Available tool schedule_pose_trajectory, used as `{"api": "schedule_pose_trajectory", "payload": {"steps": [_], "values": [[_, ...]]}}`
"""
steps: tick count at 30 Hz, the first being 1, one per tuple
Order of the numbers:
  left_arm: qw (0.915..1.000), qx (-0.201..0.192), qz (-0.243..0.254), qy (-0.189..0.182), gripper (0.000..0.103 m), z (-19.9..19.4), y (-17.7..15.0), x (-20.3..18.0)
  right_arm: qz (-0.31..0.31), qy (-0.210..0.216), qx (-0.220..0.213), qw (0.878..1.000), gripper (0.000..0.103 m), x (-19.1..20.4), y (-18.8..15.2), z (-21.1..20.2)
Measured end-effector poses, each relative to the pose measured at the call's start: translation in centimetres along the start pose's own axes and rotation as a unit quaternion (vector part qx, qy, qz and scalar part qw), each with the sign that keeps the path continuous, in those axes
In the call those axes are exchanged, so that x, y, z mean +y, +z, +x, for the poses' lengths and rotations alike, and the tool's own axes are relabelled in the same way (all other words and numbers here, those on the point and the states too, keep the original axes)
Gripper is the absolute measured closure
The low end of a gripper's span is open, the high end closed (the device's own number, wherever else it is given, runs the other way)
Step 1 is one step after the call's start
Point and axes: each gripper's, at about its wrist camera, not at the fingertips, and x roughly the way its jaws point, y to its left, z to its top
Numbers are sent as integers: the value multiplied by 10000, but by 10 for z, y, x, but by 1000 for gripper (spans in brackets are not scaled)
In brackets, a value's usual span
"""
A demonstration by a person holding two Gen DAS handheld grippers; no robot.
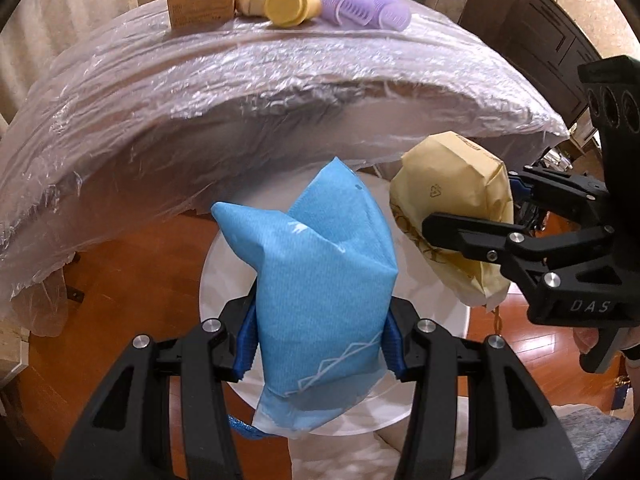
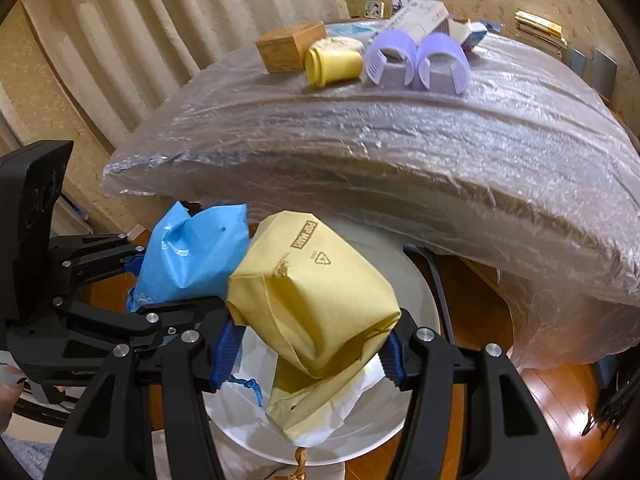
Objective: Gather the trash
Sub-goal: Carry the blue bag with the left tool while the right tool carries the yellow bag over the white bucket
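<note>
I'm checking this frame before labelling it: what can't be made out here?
- White bin: its inside is hidden in both views by the blue bag and yellow bag.
- Bag contents: opaque wrapping hides them in both views.
- Table: its surface is blurred by the plastic sheet in both views.
- Boxes behind the purple rollers: print too small in the right wrist view.

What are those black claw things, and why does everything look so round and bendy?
Those claws are grabbing tools that a person holds, one in each hand. Each tool carries a tiny camera with a wide lens, which bends the picture. The left tool squeezes a blue bag. The right tool squeezes a yellow bag. Both hang over a white bin on the floor. Behind is a table wrapped in plastic, with a brown box, a yellow bottle and purple rollers on it.
</note>
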Motion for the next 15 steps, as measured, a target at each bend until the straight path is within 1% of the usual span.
{"api": "schedule_pose_trajectory", "payload": {"steps": [15], "values": [[9992, 317, 232, 82, 52, 38, 0, 11, 184, -170, 213, 9995, 46, -3, -6, 32]]}}
